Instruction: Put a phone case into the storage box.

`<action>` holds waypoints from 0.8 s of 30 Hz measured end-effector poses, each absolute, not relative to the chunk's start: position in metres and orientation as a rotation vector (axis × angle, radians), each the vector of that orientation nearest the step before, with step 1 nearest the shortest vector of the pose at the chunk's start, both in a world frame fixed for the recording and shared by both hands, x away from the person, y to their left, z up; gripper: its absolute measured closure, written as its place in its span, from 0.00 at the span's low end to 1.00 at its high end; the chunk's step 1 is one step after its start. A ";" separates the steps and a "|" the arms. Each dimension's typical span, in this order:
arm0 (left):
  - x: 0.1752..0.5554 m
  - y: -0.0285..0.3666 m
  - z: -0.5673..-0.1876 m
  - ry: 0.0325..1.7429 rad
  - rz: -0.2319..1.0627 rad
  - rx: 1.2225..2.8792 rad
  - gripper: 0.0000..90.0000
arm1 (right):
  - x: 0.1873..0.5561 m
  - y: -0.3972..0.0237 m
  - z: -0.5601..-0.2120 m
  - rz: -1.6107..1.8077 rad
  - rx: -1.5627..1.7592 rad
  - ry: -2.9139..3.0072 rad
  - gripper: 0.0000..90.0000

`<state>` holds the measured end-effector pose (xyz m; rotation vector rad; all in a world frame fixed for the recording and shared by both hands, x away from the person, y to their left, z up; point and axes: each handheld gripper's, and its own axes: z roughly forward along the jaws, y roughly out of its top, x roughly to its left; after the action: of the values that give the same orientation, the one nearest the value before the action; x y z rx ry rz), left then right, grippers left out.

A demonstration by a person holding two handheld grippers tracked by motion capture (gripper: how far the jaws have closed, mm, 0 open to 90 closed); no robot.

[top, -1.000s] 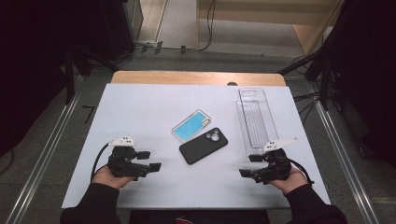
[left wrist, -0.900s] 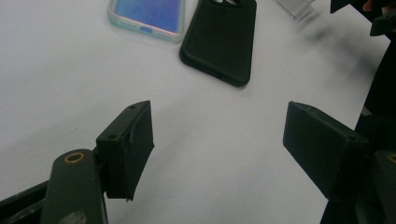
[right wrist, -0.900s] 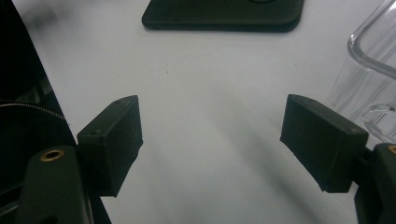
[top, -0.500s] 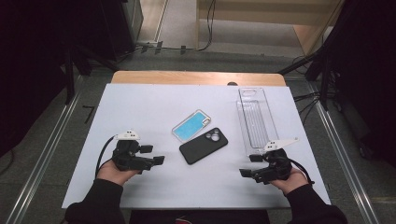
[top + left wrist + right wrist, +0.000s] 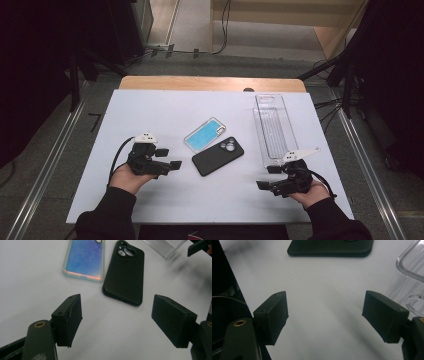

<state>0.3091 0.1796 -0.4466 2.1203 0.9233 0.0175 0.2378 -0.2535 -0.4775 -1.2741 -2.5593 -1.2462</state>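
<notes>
Diagonally, black phone case [image 5: 218, 156], cutout far-right

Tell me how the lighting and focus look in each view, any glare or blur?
High view: table evenly lit, surroundings dark, no glare. Left gripper view: black case fairly sharp, iridescent sheen on the blue case, soft shadows. Right gripper view: near pads soft, clear tray catches highlights.

two phone cases [image 5: 218, 156] side by side, tray [image 5: 274, 129] right

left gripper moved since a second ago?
Yes. The left gripper has shifted right across the table, closer to the black phone case, which lies where it was; jaws open, empty.
</notes>
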 end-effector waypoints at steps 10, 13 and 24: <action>0.323 0.168 -0.442 0.902 0.011 2.127 0.27 | 0.238 -0.254 -0.478 -1.243 -1.273 -2.566 0.21; 0.326 0.165 -0.441 0.895 0.007 2.138 0.27 | 0.239 -0.254 -0.478 -1.246 -1.269 -2.561 0.21; 0.343 0.150 -0.438 0.877 -0.012 2.145 0.27 | 0.239 -0.254 -0.478 -1.253 -1.260 -2.555 0.21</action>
<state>0.3435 0.1495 -0.4381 2.1446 0.8773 -0.0119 0.2385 -0.2536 -0.4784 -1.2598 -2.5550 -1.2532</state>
